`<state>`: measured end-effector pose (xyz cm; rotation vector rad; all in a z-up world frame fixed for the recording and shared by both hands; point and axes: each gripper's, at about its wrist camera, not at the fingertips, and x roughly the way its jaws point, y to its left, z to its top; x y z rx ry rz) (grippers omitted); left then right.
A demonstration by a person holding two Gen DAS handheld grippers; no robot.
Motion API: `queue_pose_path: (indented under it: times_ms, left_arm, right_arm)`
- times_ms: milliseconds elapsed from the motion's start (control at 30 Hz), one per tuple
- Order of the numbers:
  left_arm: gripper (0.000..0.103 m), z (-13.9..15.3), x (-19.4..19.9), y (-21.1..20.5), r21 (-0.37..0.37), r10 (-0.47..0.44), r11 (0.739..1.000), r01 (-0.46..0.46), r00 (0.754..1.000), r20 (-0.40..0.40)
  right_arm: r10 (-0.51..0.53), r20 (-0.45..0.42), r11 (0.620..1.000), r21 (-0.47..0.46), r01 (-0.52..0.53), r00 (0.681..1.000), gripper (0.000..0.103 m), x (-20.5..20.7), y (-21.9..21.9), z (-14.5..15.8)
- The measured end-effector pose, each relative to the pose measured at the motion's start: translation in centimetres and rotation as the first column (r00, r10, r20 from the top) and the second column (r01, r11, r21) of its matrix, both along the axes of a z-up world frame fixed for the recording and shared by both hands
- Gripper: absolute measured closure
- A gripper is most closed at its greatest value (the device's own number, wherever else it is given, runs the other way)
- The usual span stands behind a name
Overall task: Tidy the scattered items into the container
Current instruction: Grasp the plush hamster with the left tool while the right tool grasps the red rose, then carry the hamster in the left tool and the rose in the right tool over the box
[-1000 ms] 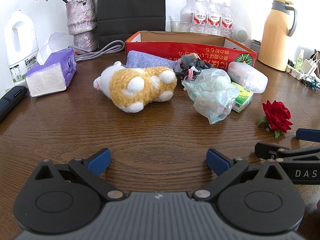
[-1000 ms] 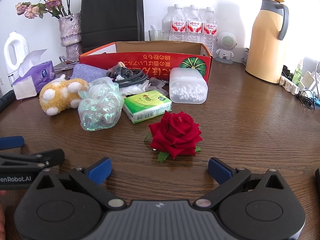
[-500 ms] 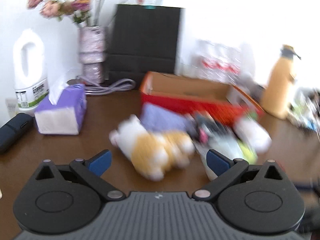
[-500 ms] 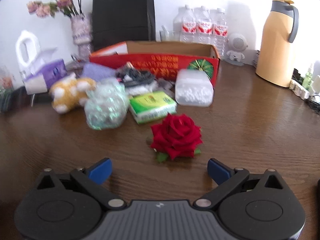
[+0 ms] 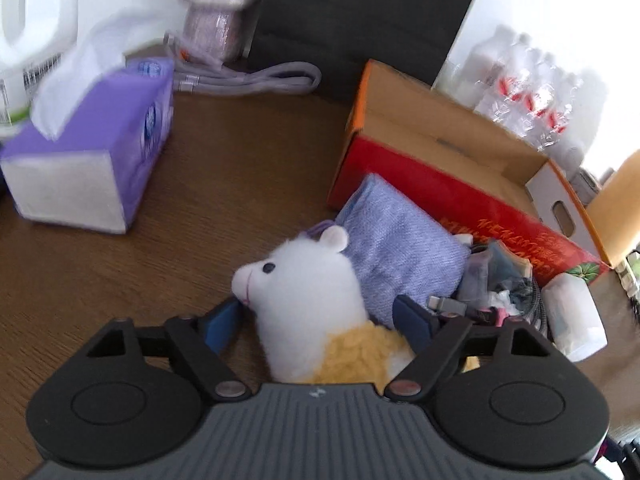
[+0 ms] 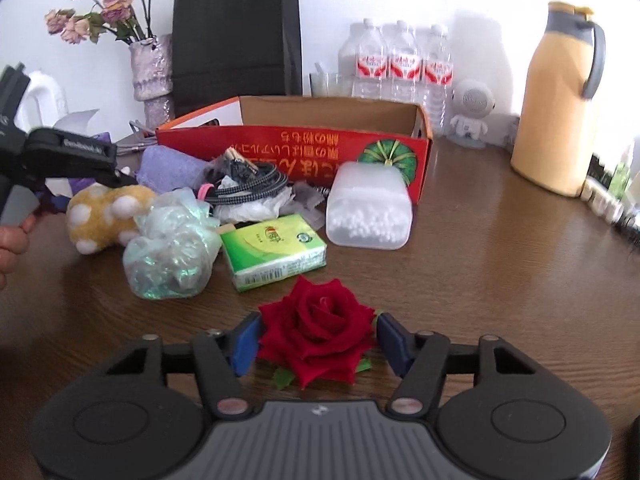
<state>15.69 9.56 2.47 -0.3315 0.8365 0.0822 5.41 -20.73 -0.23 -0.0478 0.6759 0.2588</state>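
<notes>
Each tool, left and right, has a ribbed grey body, black round-hubbed linkages, silver pivot screws and blue finger pads.

Right gripper jaws closing around red rose on table; pads just beside petals. Tissue pack, box beyond

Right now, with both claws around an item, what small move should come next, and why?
Probably finish closing both claws before lifting. The left claw is closing around the plush toy, the right claw around the red rose; both items rest outside the open cardboard box.
</notes>
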Motion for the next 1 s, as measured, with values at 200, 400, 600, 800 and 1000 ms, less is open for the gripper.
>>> queue_pose_path:
  times_ms: [200, 400, 600, 800, 1000]
  left_arm:
    - [0.056, 0.4, -0.3, -1.5, 0.082, -0.005, 0.997, 0.006, 1.0, -0.016]
    - [0.059, 2.9, -7.0, -2.2, 0.074, -0.005, 0.997, -0.005, 0.99, 0.14]
    - [0.059, 10.3, -8.2, -3.8, 0.098, -0.099, 0.993, 0.07, 0.938, 0.332]
    - [0.059, 16.2, 1.1, -5.7, 0.208, -0.245, 0.961, 0.185, 0.916, 0.317]
    - [0.059, 14.0, 13.7, -6.2, 0.257, -0.291, 0.933, 0.253, 0.949, 0.121]
  right_arm:
    - [0.04, 0.026, 0.999, 0.01, -0.04, 0.999, 0.053, -0.6, 0.2, 0.2]
    - [0.06, 0.118, 0.997, 0.044, -0.065, 0.991, 0.054, -3.4, -0.2, 2.5]
    - [0.047, 0.196, 0.986, 0.149, -0.077, 0.98, 0.054, -3.0, -2.2, 7.3]
    - [0.044, 0.318, 0.986, 0.138, -0.092, 0.947, 0.054, 3.5, -3.9, 15.0]
    - [0.105, 0.101, 0.99, 0.083, -0.113, 0.989, 0.054, 17.8, -3.4, 16.5]
